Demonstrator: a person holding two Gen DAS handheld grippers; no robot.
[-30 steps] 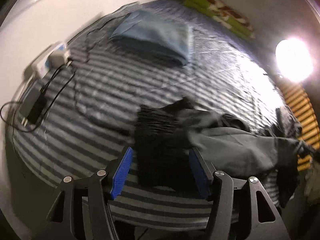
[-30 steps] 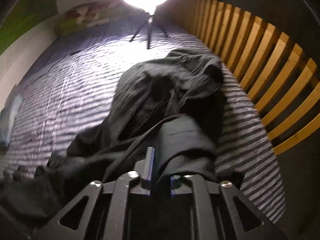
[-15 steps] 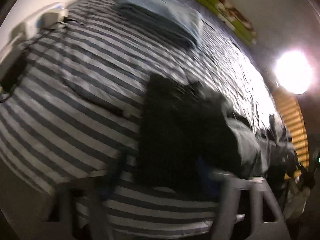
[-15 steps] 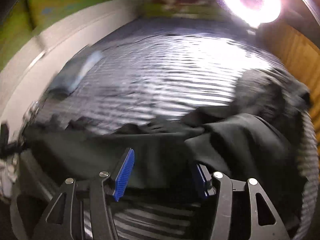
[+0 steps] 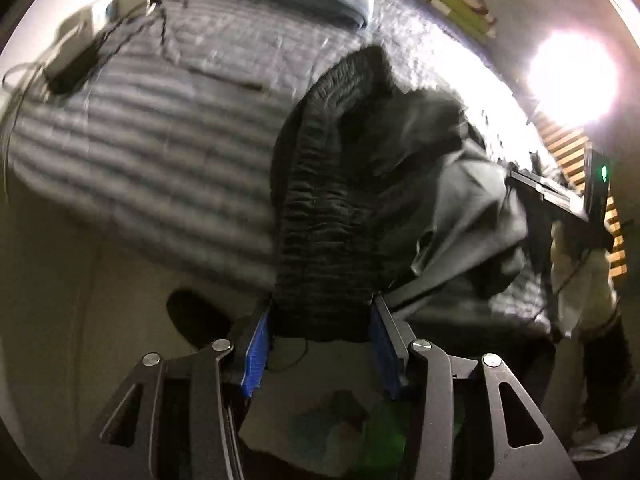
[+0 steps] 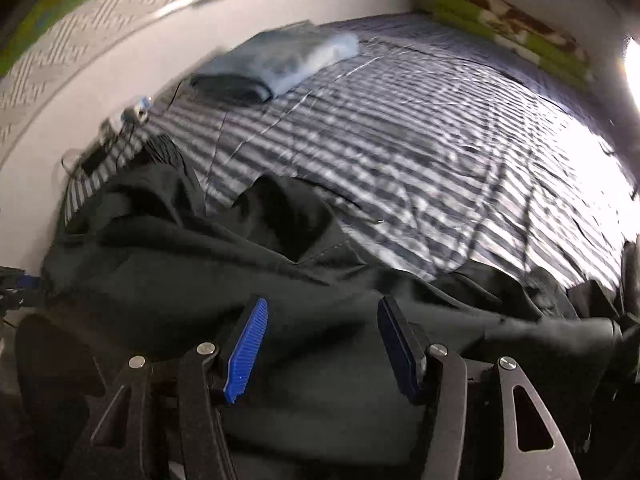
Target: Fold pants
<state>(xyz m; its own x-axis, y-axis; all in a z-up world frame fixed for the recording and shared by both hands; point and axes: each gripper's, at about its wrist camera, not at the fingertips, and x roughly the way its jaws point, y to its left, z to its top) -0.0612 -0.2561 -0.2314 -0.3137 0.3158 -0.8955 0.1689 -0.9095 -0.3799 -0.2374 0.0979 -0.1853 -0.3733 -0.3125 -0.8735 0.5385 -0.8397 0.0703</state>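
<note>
The pants (image 5: 332, 216) lie crumpled at the near edge of the striped bed (image 5: 152, 148). The left gripper (image 5: 320, 340) stands about half open, jaws bracketing the gathered waistband — whether the pads press it cannot be told. The right gripper (image 6: 320, 344) is half open above loose cloth, holding nothing. Risk: a one-layer pinch skews the fold.

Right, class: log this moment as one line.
task: fold pants | left claw: gripping waistband | right claw: open above pants | surface: striped bed
</note>
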